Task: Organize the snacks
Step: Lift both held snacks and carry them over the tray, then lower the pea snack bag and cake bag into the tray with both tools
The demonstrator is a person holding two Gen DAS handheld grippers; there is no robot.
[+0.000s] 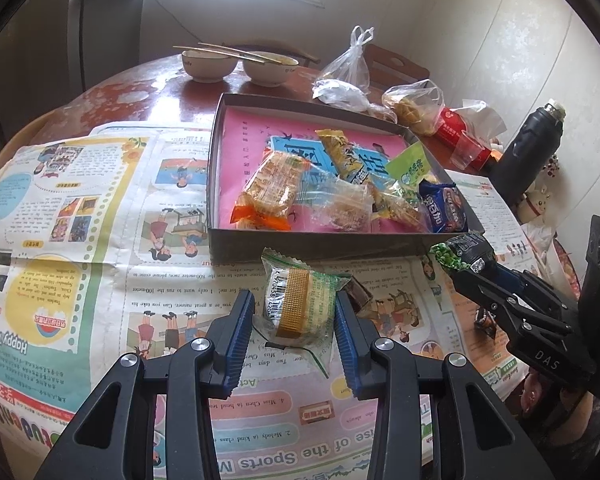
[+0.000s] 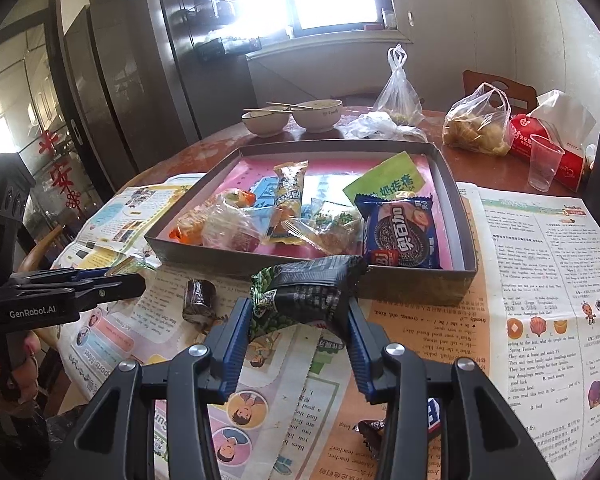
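L gripper (image 1: 295,307): pads clamped on green-wrapped wafer pkt (image 1: 296,304), low over the newspaper (image 1: 100,280). R gripper (image 2: 298,308): clenched on black-green pea pkt (image 2: 308,292), lifted clear. Snack tray (image 2: 420,284) at 12 o'clock, blue cookie pkt (image 2: 400,236) inside.
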